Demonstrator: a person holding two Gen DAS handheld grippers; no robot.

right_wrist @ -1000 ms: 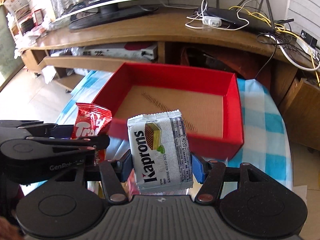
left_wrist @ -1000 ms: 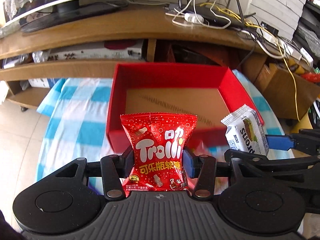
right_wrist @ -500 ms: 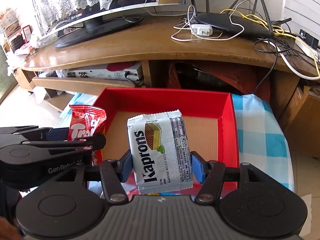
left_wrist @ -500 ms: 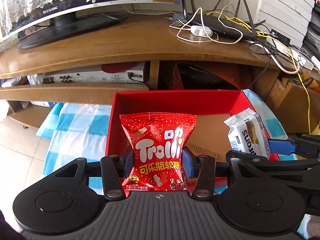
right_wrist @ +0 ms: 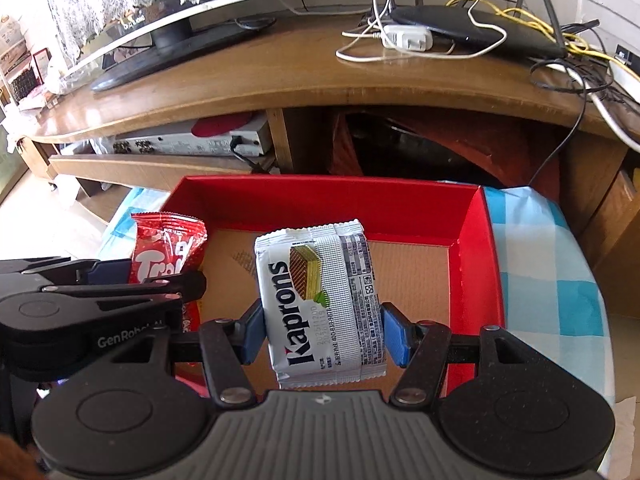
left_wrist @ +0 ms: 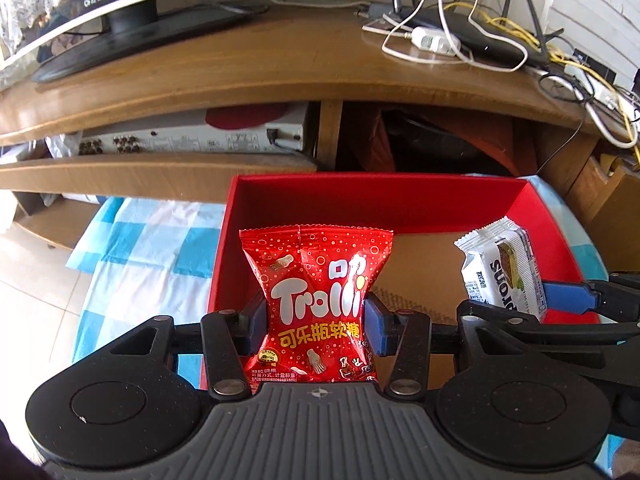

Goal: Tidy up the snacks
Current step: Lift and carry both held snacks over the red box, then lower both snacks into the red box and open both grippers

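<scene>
My left gripper (left_wrist: 316,326) is shut on a red Trolli candy bag (left_wrist: 316,300) and holds it upright over the left part of a red open box (left_wrist: 380,204) with a brown cardboard floor. My right gripper (right_wrist: 322,334) is shut on a white Kaprons wafer pack (right_wrist: 324,304) and holds it over the middle of the same box (right_wrist: 474,240). The wafer pack also shows in the left wrist view (left_wrist: 500,268), to the right. The Trolli bag also shows in the right wrist view (right_wrist: 168,248), to the left.
The box sits on a blue and white checked cloth (left_wrist: 136,248). Behind it stands a wooden TV stand (left_wrist: 240,68) with a monitor base, a router (left_wrist: 468,36) and tangled cables. A silver device (left_wrist: 196,136) lies on its lower shelf.
Both grippers have moved forward with their snacks, from before the box's front wall to above its floor. Both grips are unchanged.
</scene>
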